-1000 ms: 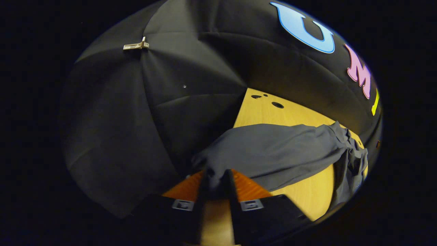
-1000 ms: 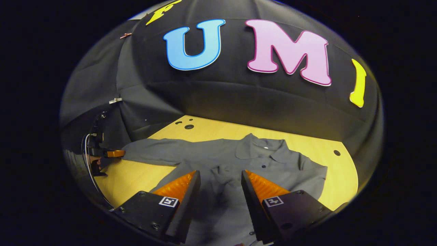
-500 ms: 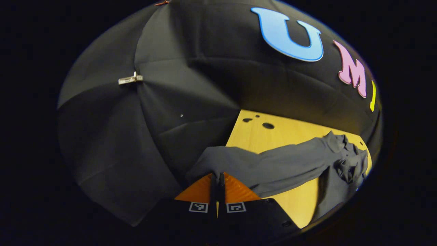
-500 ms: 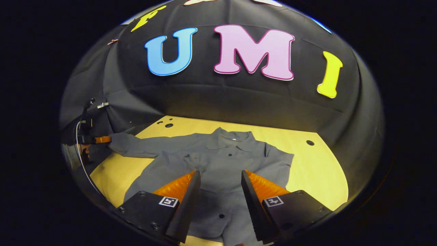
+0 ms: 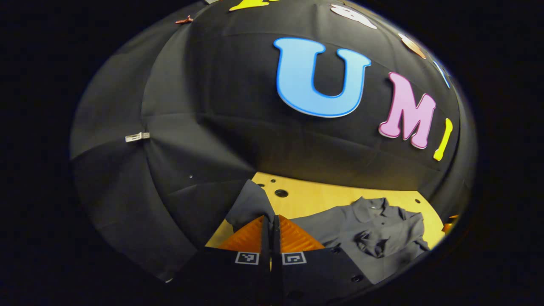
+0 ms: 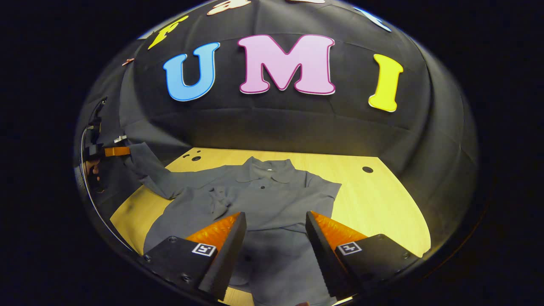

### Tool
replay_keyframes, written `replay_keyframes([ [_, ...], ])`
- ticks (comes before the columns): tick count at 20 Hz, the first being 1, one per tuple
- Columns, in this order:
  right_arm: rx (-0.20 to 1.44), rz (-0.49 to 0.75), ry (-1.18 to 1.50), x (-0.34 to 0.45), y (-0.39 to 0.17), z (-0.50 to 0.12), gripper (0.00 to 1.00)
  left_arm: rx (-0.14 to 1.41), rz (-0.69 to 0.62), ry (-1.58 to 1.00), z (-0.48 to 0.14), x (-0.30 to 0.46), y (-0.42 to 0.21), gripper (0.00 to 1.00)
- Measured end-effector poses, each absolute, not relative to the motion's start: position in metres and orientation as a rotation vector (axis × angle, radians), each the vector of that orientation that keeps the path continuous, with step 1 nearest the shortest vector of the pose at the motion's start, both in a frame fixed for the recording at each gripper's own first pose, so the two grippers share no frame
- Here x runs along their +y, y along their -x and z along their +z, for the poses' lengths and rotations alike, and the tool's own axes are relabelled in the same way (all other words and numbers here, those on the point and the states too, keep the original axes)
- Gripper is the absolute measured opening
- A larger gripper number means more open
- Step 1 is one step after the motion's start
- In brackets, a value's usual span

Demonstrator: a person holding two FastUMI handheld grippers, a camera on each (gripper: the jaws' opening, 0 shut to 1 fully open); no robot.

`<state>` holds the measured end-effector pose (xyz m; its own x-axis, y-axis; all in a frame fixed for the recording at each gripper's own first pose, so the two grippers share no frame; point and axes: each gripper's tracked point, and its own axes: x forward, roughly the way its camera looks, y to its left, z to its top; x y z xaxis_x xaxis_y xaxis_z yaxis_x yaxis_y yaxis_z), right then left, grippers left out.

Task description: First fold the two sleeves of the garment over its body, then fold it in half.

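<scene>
The left gripper (image 5: 270, 221) is clamping its fingers tight on the cuff end of the sleeve (image 5: 250, 204), and the cloth is poking up past the fingertips toward 11 o'clock in the left gripper view. In the right gripper view that same gripper (image 6: 127, 151) is sitting at 9 o'clock, holding the sleeve (image 6: 148, 174) lifted off the table (image 6: 382, 199), the cloth draping down toward the shoulder. The grey shirt (image 6: 263, 195) is lying face up at the centre of the wooden table, collar (image 6: 267, 168) pointing to 12 o'clock, its lower body bunching a little near the buttons. The right gripper (image 6: 274, 221) is hovering over the shirt's lower half, fingers spread wide apart and gripping nothing.
</scene>
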<state>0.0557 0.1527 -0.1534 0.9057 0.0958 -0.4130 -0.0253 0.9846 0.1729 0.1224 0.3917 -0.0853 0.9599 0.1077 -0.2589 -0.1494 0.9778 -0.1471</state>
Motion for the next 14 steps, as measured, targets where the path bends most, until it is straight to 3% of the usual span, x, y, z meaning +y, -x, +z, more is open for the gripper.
replay_keyframes([
  [7, 0.430, 0.024, -0.203, 0.107, -0.045, -0.170, 0.91, 0.232, -0.008, 0.120, -0.046, 0.263, -0.125, 0.05],
  [14, 0.446, -0.016, -0.205, 0.055, -0.030, -0.194, 0.91, 0.289, -0.179, 0.098, -0.063, 0.121, -0.149, 0.05],
])
